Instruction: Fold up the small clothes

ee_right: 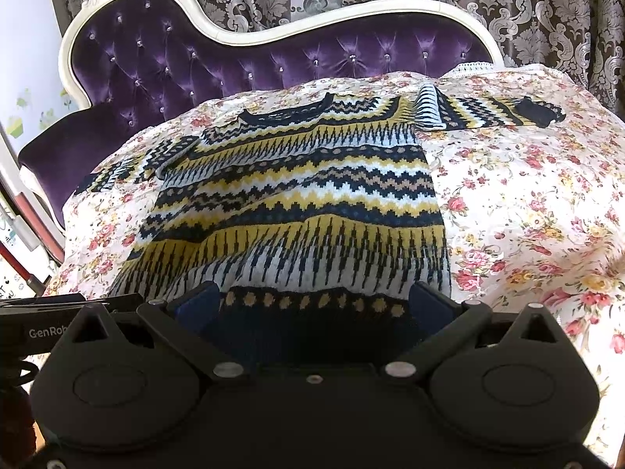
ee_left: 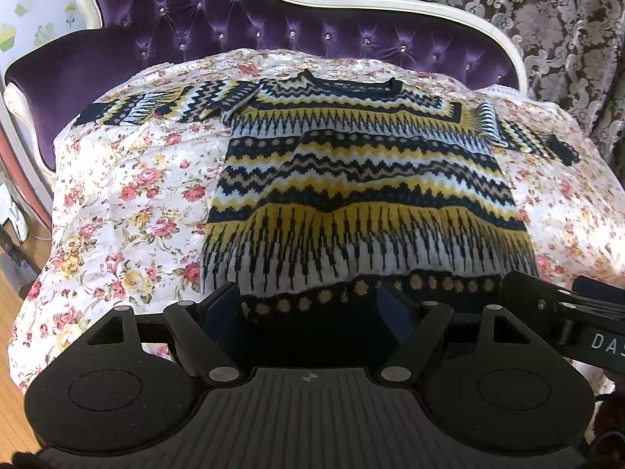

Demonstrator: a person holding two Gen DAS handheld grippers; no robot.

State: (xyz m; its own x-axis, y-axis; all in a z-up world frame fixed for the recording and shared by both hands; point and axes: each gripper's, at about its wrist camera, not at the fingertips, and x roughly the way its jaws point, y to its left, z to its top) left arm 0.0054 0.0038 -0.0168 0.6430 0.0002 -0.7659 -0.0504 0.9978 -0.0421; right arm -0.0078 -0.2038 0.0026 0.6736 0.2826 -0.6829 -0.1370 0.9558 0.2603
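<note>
I've got both hand-held grippers, left [ee_left: 308,305] and right [ee_right: 312,301], spread over the sweater [ee_left: 363,179] hem, collar dead ahead.

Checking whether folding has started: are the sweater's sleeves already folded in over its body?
No: the sweater lies flat on the floral cover with both sleeves spread outward.

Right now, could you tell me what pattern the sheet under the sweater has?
Pink and yellow roses on white sheet, clearest in the right wrist view.
</note>
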